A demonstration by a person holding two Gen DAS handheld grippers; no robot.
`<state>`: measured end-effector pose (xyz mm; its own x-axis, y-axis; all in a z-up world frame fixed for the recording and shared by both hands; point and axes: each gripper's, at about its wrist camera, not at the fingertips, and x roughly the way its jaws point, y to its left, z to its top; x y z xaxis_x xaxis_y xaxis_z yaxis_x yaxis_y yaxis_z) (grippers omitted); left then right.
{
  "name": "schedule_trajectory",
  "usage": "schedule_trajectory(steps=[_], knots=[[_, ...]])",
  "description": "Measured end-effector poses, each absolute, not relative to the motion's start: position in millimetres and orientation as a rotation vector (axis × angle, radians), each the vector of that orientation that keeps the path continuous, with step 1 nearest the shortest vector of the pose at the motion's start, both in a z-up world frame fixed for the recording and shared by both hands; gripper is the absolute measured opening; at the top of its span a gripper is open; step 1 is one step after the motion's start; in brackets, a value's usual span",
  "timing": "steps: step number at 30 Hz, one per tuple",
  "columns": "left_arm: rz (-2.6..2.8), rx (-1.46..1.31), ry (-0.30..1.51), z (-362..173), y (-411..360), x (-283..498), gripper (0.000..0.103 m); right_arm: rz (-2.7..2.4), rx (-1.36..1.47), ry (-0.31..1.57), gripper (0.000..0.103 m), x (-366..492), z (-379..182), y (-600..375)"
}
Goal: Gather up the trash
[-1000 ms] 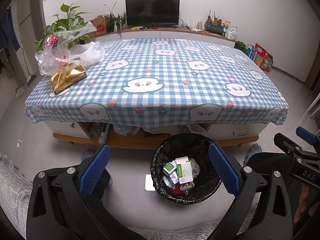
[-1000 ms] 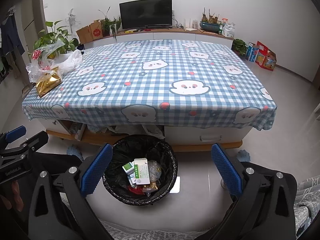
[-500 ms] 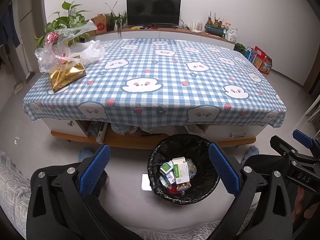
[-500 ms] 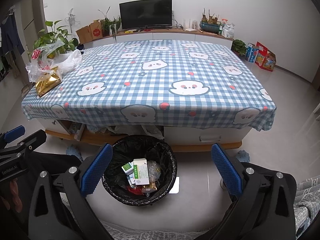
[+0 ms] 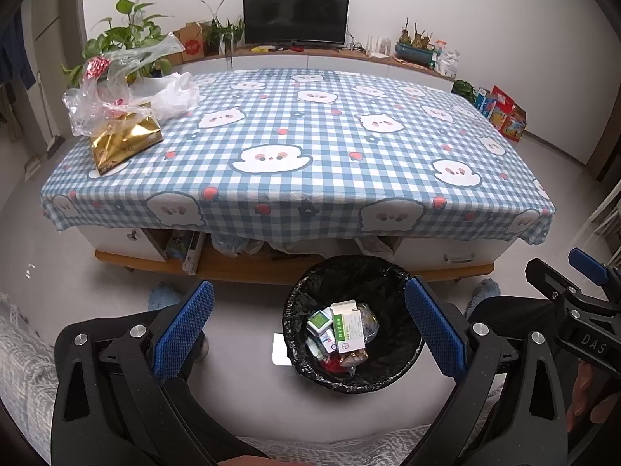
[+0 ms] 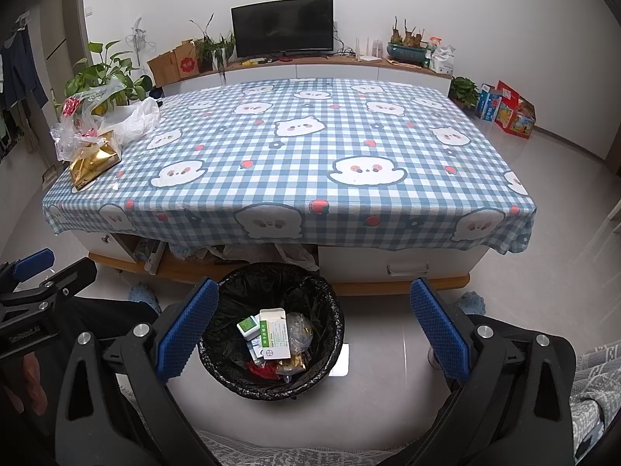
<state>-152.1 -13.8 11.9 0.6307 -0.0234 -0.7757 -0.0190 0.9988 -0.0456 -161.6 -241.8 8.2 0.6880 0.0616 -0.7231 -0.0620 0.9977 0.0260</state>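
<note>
The left gripper [image 5: 308, 328] sits at the bottom of its frame with jaws released, wide apart and holding nothing. The right gripper [image 6: 314, 324] is likewise released and empty at the bottom of its own frame; its side also shows at the right edge of the left view.

Between the blue pads [image 5: 186, 326] in the lower centre stands a bin [image 5: 351, 372] with a black liner, on the floor just before the worktop. Inside it lie the trash: a white and green box [image 5: 349, 328], smaller boxes [image 5: 320, 320] and crumpled wrappers [image 6: 299, 328].

The worktop [image 5: 330, 147] fills the middle of both frames under a blue checked cloth with cartoon faces. At its upper left lie a gold bag [image 5: 124, 139] and, touching it, clear plastic bags [image 5: 116, 89], well apart from the bin.

A plant [image 5: 124, 35] stands behind those bags. A dark TV [image 5: 295, 17] sits at top centre on a long cabinet against the wall. Coloured boxes [image 5: 502, 112] rest on the floor at the right.
</note>
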Motion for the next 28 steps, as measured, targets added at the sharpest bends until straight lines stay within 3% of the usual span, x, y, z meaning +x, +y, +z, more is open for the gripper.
schedule_trajectory(steps=[28], knots=[[-0.021, -0.038, 0.902, 8.1, -17.3, -149.0, 0.097, 0.067, 0.003, 0.813, 0.095, -161.1, 8.1, -241.5]])
